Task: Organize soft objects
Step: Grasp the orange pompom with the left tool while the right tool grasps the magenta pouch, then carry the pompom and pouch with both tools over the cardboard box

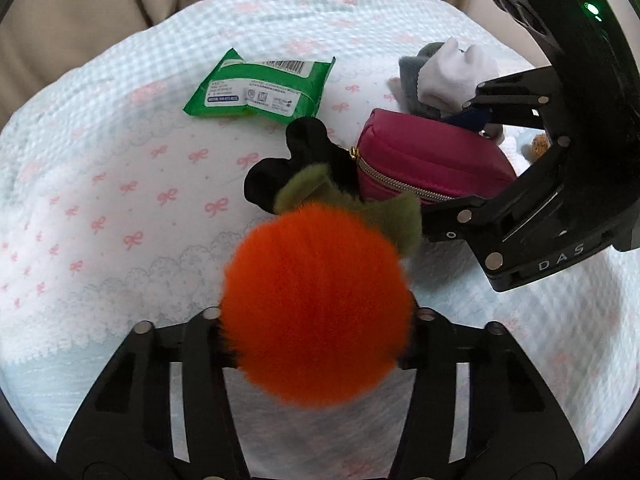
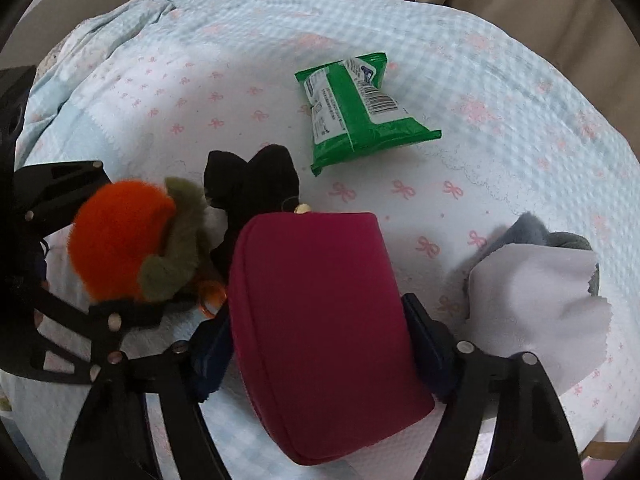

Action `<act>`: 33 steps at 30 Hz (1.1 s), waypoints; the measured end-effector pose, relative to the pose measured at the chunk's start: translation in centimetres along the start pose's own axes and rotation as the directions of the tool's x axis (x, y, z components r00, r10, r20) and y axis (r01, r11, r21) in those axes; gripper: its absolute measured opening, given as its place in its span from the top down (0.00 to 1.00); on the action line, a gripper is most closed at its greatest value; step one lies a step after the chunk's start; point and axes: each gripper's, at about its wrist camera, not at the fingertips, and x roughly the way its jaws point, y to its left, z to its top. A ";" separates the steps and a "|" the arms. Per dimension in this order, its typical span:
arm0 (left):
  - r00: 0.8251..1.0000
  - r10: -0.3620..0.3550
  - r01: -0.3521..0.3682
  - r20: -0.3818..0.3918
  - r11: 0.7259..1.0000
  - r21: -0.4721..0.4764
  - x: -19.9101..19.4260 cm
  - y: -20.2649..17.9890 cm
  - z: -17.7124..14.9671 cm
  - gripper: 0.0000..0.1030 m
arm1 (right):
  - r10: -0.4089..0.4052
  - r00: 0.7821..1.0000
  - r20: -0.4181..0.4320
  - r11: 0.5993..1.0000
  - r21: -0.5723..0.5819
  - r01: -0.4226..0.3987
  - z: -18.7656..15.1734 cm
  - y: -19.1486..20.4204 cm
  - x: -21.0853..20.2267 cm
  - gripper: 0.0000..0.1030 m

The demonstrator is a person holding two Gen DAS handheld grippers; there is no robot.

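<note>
My left gripper is shut on a fluffy orange pom-pom with green leaves, held just above the bed; it also shows in the right wrist view. My right gripper is shut on a magenta zip pouch, also seen in the left wrist view. A black plush piece hangs off the pouch's zip pull and lies between pouch and pom-pom; it also shows in the right wrist view. The two grippers are close together.
A green wipes packet lies farther back on the blue-and-white bow-print blanket. A white cloth over a grey cloth lies right of the pouch. A beige cushioned backrest runs behind the blanket.
</note>
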 end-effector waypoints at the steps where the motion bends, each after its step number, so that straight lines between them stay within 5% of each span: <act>1: 1.000 -0.009 0.009 0.000 1.000 -0.004 -0.1 0.1 0.0 0.65 | -0.001 1.000 0.002 1.000 -0.005 0.001 0.0 0.2 -0.1 0.36; 7: 0.999 -0.031 0.032 0.016 0.999 -0.022 -0.9 0.1 -0.1 0.68 | -0.019 1.000 0.016 1.000 0.014 0.019 -0.3 0.7 -0.7 0.50; 15: 0.999 -0.017 0.018 0.047 0.999 -0.036 -4.1 0.2 0.8 0.68 | -0.060 0.996 0.069 0.994 0.097 0.053 0.1 1.2 -3.8 0.56; 25: 0.994 0.022 -0.015 0.111 0.998 -0.060 -12.9 -0.9 3.6 0.68 | -0.121 0.981 0.151 0.965 0.250 0.081 0.5 2.3 -12.6 0.57; 33: 0.981 0.038 -0.031 0.192 0.999 -0.042 -20.7 -4.0 7.1 0.68 | -0.235 0.950 0.207 0.901 0.413 0.133 -1.1 2.6 -22.2 0.57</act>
